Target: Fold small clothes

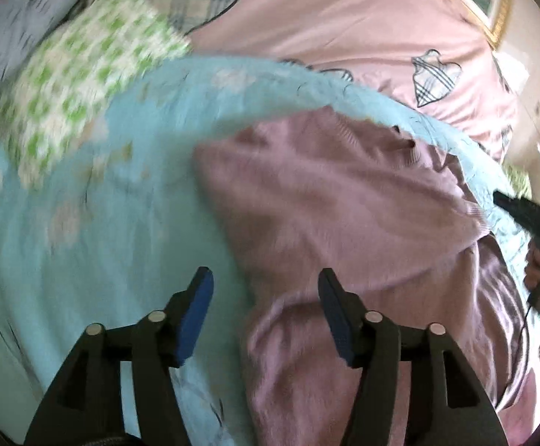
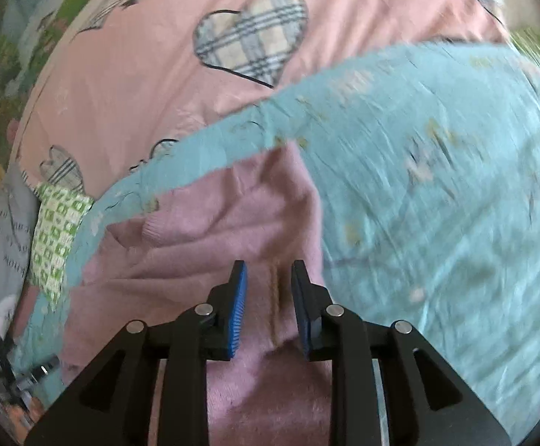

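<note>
Pink heart-print bedding (image 2: pixel 129 85) carries a blue cloth (image 1: pixel 84 223), and on that lies the mauve sweater (image 1: pixel 344 215), part folded by the look of it. Left gripper (image 1: pixel 266 308) hangs released over the sweater's left edge; right gripper (image 2: pixel 269 293) is part-parted and empty above a central ridge. Next, I judge, pinch an edge and fold it across.

Pink bedsheet (image 2: pixel 129 85) with plaid hearts; gilt picture frame (image 1: pixel 502 18) on the wall
</note>
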